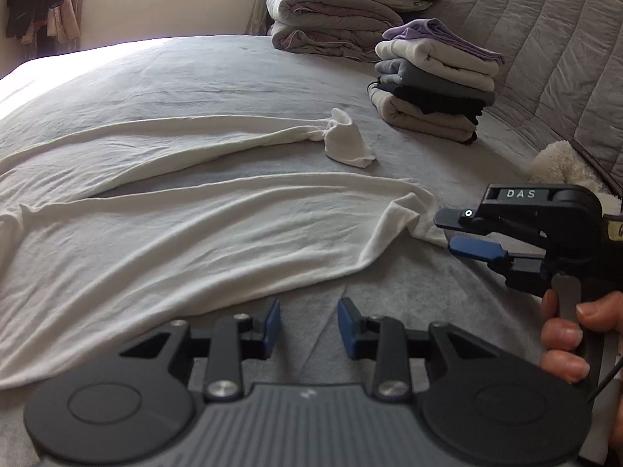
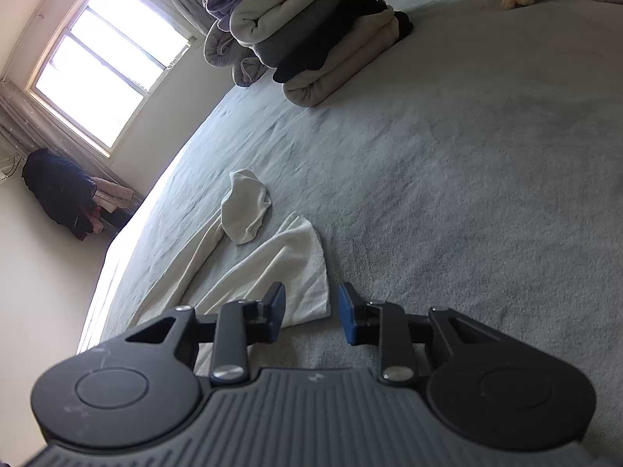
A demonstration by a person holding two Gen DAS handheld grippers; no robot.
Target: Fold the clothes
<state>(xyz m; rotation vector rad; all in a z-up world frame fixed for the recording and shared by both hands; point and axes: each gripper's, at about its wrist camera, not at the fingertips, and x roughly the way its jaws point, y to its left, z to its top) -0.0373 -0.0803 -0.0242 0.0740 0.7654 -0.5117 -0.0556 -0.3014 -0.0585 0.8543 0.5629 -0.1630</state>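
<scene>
The left wrist view shows the white garment (image 1: 163, 214) spread long over the grey bed (image 1: 233, 74), from the left edge to near the right side. It is wrinkled, and one thin part runs up to a small bunched end (image 1: 344, 142). In front, the left gripper (image 1: 308, 327) has its jaws apart, with nothing between them; only bed cover is seen in the gap, and the garment edge lies just beyond the left pad. More to the right stands a stack of folded clothes (image 1: 436, 78), with folded quilts (image 1: 335, 19) behind it. At the far right, this view alone shows the right gripper (image 1: 453, 233) from the side, held by a hand (image 1: 568, 334). Its jaws are a little apart, near the garment corner (image 1: 405, 214), but whether they touch the cloth I cannot tell.

The right wrist view shows what the other does not: a window (image 2: 105, 58) at the left and dark clothes (image 2: 58, 190) hanging below it. Here the garment corner (image 2: 296, 264) lies just ahead of the left pad of the right gripper (image 2: 311, 311), whose jaws are spread and empty. The stack (image 2: 311, 31) is at the top.
</scene>
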